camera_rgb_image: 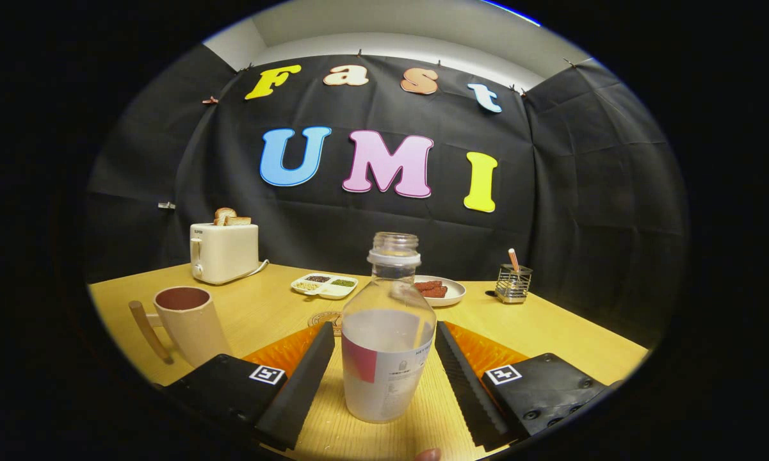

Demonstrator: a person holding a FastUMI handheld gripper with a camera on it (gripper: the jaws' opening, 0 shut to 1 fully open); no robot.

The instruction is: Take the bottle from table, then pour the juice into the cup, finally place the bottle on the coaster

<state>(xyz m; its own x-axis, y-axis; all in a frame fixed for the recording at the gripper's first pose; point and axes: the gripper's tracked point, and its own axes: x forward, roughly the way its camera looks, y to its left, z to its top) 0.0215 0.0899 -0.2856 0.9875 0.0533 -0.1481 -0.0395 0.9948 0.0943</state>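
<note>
A clear plastic bottle (387,349) with no cap stands upright on the wooden table (550,333), holding pale juice to about half its height. It sits between the two fingers of my gripper (382,325), which is open; a narrow gap shows on the left, and the right fingertip is very close to the bottle's wall. A cream cup (189,320) with a wooden handle stands to the left of the left finger. The round wooden coaster (323,318) lies just beyond the left fingertip, partly hidden by the bottle.
At the back left stands a white toaster (225,253) with bread in it. A divided white dish (326,285), a plate of red food (440,291) and a wire holder (513,283) line the back of the table. A person's fingertip (428,454) shows below the bottle.
</note>
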